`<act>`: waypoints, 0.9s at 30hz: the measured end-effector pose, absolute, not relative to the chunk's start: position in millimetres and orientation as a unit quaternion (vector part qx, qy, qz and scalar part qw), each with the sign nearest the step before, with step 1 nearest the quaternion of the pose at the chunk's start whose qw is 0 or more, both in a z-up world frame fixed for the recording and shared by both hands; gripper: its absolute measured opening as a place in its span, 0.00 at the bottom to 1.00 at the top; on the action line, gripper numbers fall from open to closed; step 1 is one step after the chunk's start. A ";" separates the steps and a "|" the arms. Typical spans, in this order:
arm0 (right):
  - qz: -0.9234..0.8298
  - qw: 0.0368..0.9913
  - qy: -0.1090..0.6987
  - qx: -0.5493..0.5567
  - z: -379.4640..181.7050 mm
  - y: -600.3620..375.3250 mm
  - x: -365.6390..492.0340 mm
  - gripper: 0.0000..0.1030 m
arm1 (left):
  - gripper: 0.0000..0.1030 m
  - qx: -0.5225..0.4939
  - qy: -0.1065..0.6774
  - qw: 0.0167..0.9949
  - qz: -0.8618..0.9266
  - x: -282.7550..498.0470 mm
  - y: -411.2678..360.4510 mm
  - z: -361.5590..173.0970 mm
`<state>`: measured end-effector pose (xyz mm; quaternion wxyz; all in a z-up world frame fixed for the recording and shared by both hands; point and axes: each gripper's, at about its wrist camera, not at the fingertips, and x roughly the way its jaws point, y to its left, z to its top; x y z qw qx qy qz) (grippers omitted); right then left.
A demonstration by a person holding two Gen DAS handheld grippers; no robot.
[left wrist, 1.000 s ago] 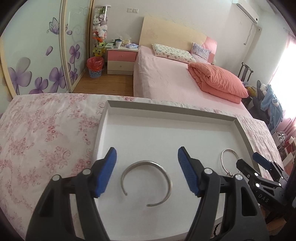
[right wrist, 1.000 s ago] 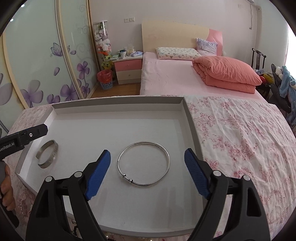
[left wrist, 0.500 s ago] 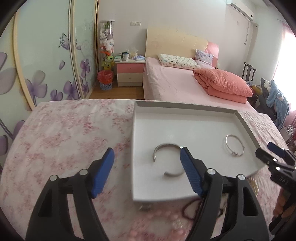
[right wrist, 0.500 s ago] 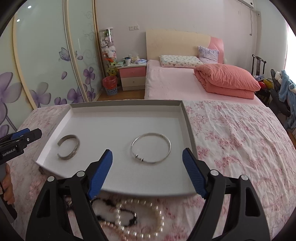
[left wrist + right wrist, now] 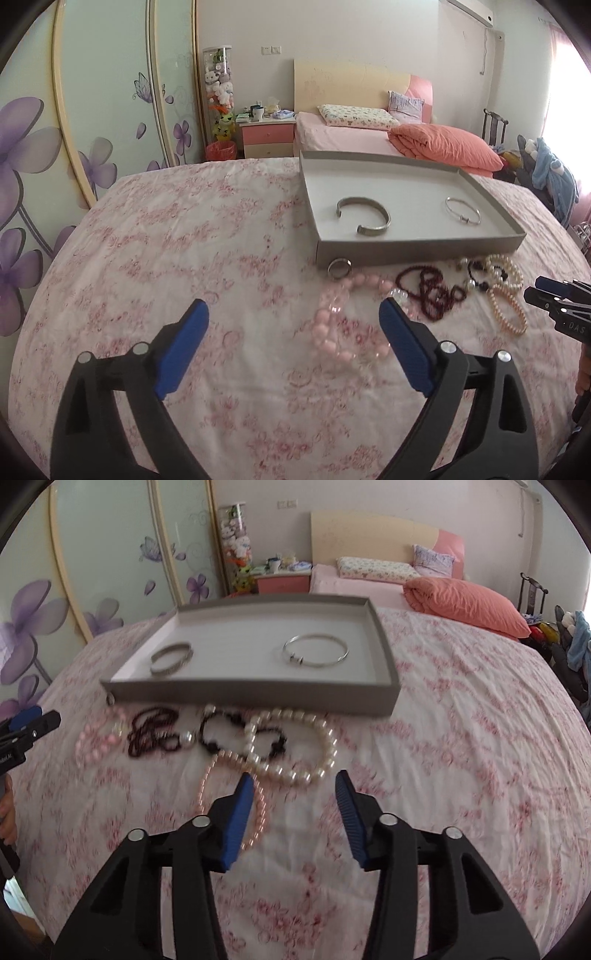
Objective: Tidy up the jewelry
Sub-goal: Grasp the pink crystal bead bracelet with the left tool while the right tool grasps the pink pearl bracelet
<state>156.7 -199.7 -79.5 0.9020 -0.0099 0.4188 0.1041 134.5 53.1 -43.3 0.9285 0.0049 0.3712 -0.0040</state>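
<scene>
A grey tray on the flowered bedspread holds a silver cuff and a thin bangle. In front of it lie a ring, a pink bead bracelet, dark red beads and pearls. My left gripper hovers over the cloth, its jaws opening and holding nothing, with the pink bracelet beside its right finger. My right gripper is closing with only cloth between the jaws. It sits just short of the white pearl necklace, and a pink pearl strand runs under its left finger.
A black bead bracelet tangles with the white pearls. The tray stands ahead of both grippers. Sliding wardrobe doors rise at the left. A second bed with an orange quilt and a nightstand stand behind.
Both grippers have drawn back from over the tray, which now lies farther ahead. The loose jewelry in front of it has come into view. The left jaws are wider and the right jaws narrower.
</scene>
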 end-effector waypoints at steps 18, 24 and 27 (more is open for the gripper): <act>0.122 0.894 0.428 -0.043 -93.1 -178.2 142.0 0.06 | 0.91 0.026 0.396 0.918 -0.011 136.8 39.8 -62.7; 0.088 0.899 0.429 -0.023 -93.1 -198.6 137.9 0.06 | 0.90 0.023 0.408 0.913 -0.005 144.3 38.6 -68.4; 0.086 0.900 0.427 -0.021 -93.6 -201.1 137.4 0.06 | 0.81 0.018 0.418 0.908 0.000 150.7 39.0 -72.2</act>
